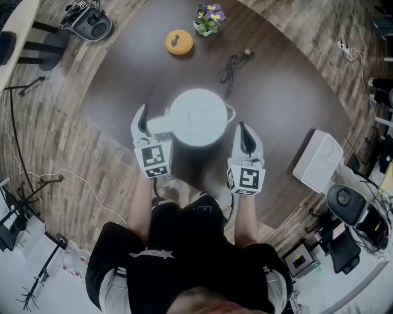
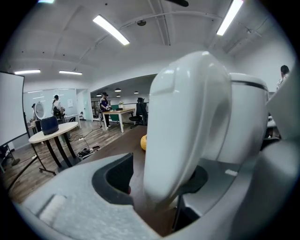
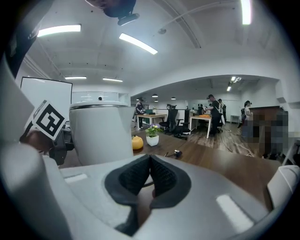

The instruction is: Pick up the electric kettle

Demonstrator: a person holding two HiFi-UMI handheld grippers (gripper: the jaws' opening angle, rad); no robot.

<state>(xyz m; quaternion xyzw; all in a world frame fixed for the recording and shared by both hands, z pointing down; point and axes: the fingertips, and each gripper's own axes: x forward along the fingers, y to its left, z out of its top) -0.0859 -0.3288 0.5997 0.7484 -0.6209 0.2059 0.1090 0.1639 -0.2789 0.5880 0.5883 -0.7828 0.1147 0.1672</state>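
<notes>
A white electric kettle [image 1: 199,116] stands on the dark round table [image 1: 282,86], its handle [image 1: 157,125] pointing left. My left gripper [image 1: 147,124] is at that handle. In the left gripper view the handle [image 2: 187,122] sits between the spread jaws of the left gripper [image 2: 161,180], with a thin gap showing on its left side. My right gripper [image 1: 244,136] is just right of the kettle, apart from it. Seen in the right gripper view, the right gripper [image 3: 150,161] has its pads together with nothing in them, and the kettle [image 3: 101,133] stands to their left.
Beyond the kettle lie a black cable [image 1: 233,64], a yellow round object [image 1: 179,42] and a small flower pot [image 1: 209,18]. A white box [image 1: 318,160] sits at the table's right edge. Chairs, cables and stands surround the table on the wooden floor.
</notes>
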